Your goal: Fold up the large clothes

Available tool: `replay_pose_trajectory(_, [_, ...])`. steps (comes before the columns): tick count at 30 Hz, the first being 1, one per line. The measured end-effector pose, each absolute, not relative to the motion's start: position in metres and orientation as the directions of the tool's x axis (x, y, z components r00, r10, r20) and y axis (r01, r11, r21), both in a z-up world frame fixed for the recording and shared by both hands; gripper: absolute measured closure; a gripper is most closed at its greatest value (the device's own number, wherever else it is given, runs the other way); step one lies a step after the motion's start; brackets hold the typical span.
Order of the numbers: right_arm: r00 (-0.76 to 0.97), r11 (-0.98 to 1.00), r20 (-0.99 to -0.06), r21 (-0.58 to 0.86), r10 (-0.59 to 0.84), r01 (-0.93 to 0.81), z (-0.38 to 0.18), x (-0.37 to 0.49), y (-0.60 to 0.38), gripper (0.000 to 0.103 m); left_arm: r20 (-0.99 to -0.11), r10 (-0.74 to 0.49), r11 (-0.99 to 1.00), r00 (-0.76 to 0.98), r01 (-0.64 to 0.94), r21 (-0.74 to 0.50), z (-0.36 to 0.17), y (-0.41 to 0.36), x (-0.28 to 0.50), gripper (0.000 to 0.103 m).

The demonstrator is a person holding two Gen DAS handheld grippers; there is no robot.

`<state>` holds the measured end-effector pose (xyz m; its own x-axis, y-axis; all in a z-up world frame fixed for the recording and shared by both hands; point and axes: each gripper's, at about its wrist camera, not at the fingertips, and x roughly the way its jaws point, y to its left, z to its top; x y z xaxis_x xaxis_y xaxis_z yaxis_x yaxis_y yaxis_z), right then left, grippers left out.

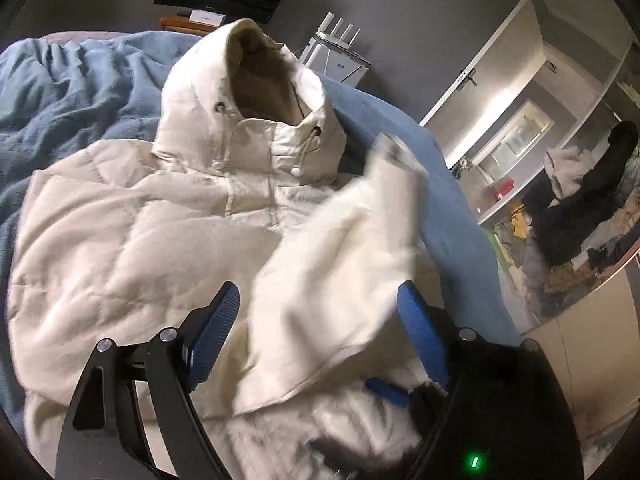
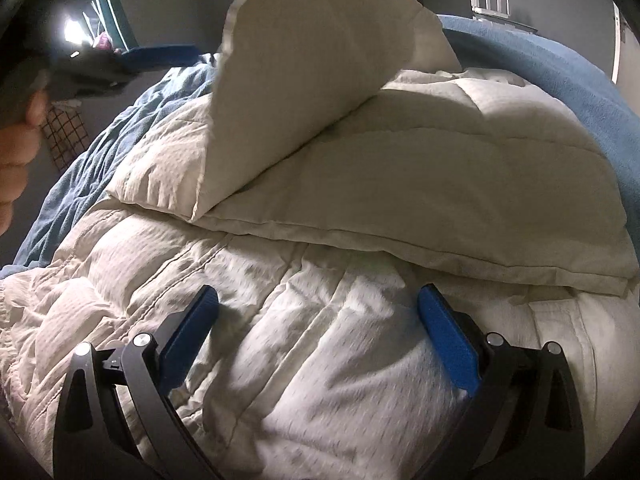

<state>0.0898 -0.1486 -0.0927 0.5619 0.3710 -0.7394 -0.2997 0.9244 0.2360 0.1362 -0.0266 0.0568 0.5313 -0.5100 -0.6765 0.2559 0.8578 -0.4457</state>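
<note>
Sleeve [image 1: 352,248] hung blurred between the wide-open fingers of my left gripper [image 1: 320,320], held or not I could not tell, so I judged it best laid flat across the jacket [image 1: 132,232] on the bed [image 1: 72,88], my right gripper [image 2: 318,324] open and empty.
</note>
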Motion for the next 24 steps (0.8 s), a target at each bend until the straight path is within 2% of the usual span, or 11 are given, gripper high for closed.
replay_pose_trajectory(3, [0.565,0.918,-0.727,0.260,0.390,-0.299,-0.090,0.089,-0.153,0.007,-0.691,-0.465,0.883,0.553,0.238,-0.404,0.061,-0.005,0.124,0.025])
replay_pose_trajectory(6, [0.586,0.899,-0.683,0.325,0.437,-0.292,-0.081,0.085,-0.167,0.007,-0.720,-0.359,0.932,0.593,0.190,-0.308,0.061,0.024,0.113,0.024])
replay_pose_trajectory(11, [0.651,0.898,-0.652,0.425,0.389,-0.110,-0.064,0.092,-0.219,0.007,-0.768,-0.139,0.990,0.625,0.106,-0.093,0.031,0.057,0.101,0.023])
replay_pose_trajectory(13, [0.669,0.887,-0.653,0.461,0.355,-0.020,-0.061,0.094,-0.244,0.007,-0.782,-0.106,0.994,0.615,0.082,-0.071,0.012,0.067,0.102,0.023])
replay_pose_trajectory(16, [0.694,0.903,-0.677,0.420,0.247,0.089,-0.054,0.095,-0.272,0.007,-0.804,-0.104,0.995,0.586,0.057,-0.086,-0.006,0.077,0.108,0.023])
replay_pose_trajectory(19, [0.666,0.897,-0.696,0.432,0.267,0.092,-0.055,0.106,-0.277,0.008,-0.808,-0.097,0.995,0.581,0.052,-0.083,-0.016,0.083,0.115,0.023])
replay_pose_trajectory(21, [0.638,0.914,-0.727,0.396,0.254,0.087,-0.058,0.115,-0.268,0.012,-0.805,-0.100,0.995,0.585,0.054,-0.084,-0.022,0.087,0.118,0.023])
replay_pose_trajectory(24, [0.576,0.934,-0.783,0.346,0.237,0.086,-0.067,0.126,-0.251,0.039,-0.799,-0.112,0.994,0.590,0.067,-0.090,-0.025,0.088,0.119,0.020])
